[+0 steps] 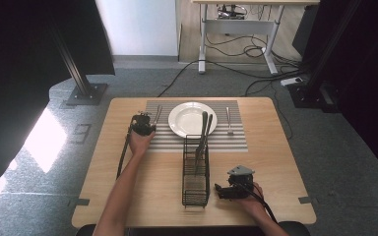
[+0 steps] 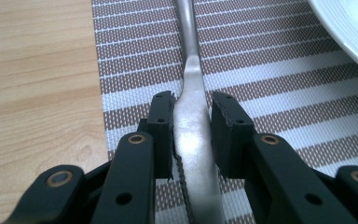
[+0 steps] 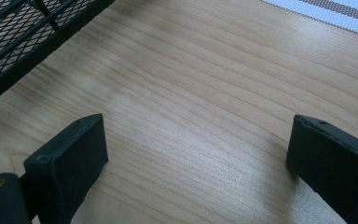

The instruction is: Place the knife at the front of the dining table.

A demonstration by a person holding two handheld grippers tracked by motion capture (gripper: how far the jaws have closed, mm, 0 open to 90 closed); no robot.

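A silver knife lies on the striped placemat, left of the white plate. My left gripper is low over the mat, with both black pads against the knife's sides; its serrated edge shows under the left pad. In the high view the left gripper sits at the mat's left edge and the knife reaches away from it. My right gripper stands wide open over bare wood, just right of the black mesh caddy; in the high view it rests near the front edge.
The caddy holds two dark-handled utensils that lean toward the plate. A fork lies on the mat right of the plate. The caddy's mesh wall is close on the right gripper's left.
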